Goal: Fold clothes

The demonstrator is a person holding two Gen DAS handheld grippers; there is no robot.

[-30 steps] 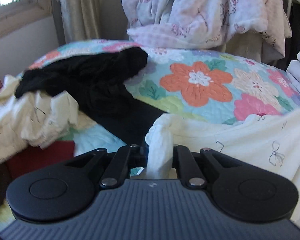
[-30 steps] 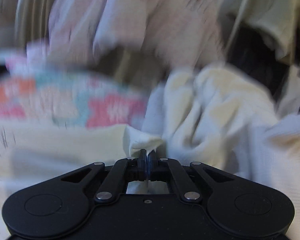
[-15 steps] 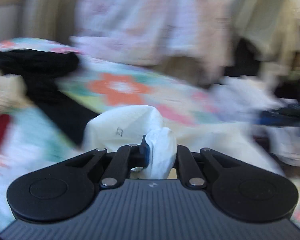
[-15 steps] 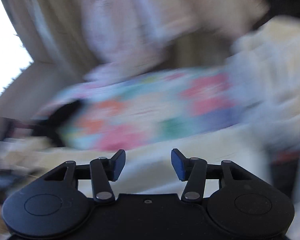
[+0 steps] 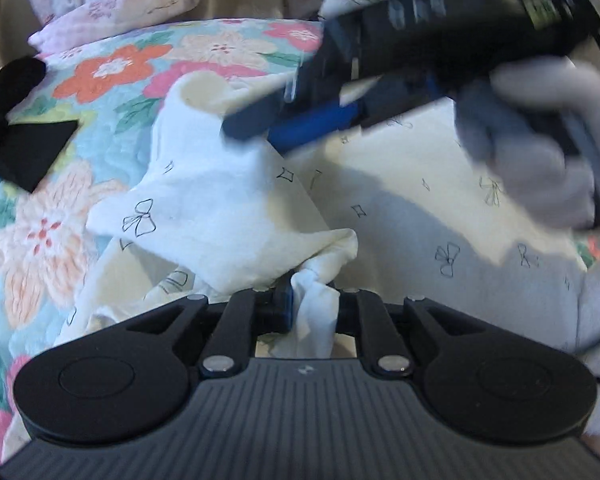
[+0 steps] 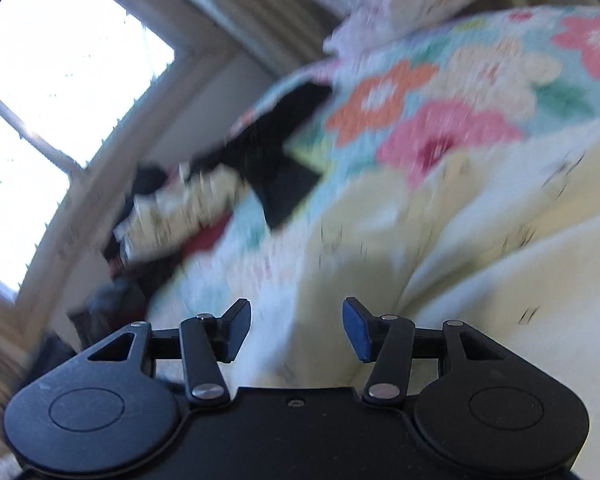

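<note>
On the floral bed quilt (image 5: 112,68), the cream bow-print garment (image 5: 220,208) is pinched by the opening left tongs (image 5: 312,304); the right tongs (image 6: 296,330) are spread empty; the fold should be laid flat before release.

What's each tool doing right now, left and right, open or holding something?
Left tool: gripping a bunched corner of the white bow-print garment, jaws starting to open.
Right tool: open, holding nothing.
</note>
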